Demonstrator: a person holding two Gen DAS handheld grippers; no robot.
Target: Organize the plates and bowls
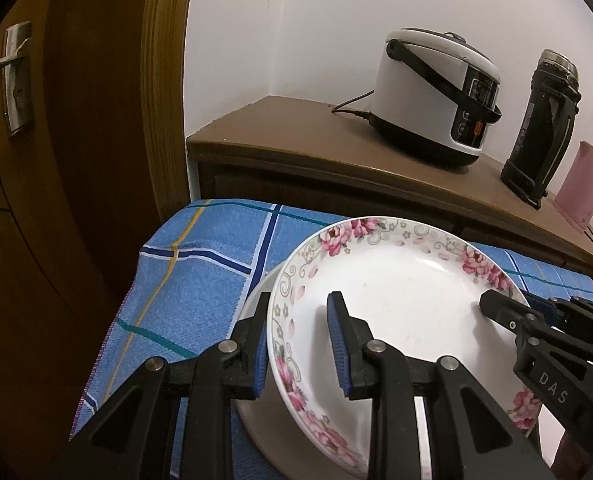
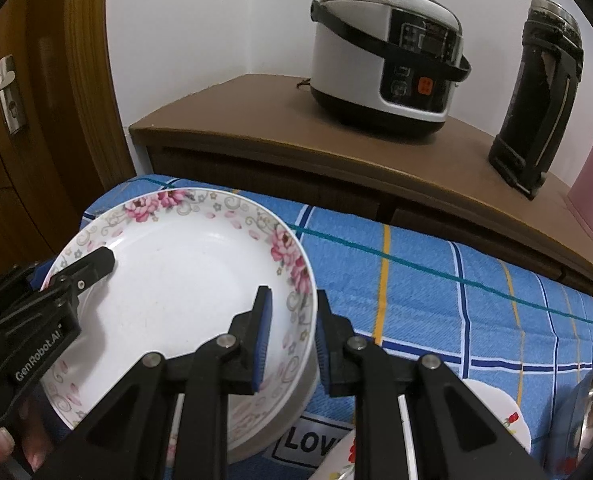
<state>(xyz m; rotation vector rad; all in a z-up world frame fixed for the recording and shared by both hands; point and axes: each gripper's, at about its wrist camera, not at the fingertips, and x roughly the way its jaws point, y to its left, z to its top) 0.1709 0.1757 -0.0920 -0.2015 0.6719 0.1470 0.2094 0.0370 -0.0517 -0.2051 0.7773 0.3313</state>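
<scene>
Floral plate [image 1: 396, 300] between both tools' fingers

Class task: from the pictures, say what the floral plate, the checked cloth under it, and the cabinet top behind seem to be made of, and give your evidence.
White round plate with pink flower rim: probably glazed ceramic, given its glossy sheen, though melamine is possible.
Blue checked cloth: woven fabric with a matte, ribbed weave, and it drapes over the edge.
Brown cabinet top: wood or wood laminate, smooth with a dull sheen.
</scene>
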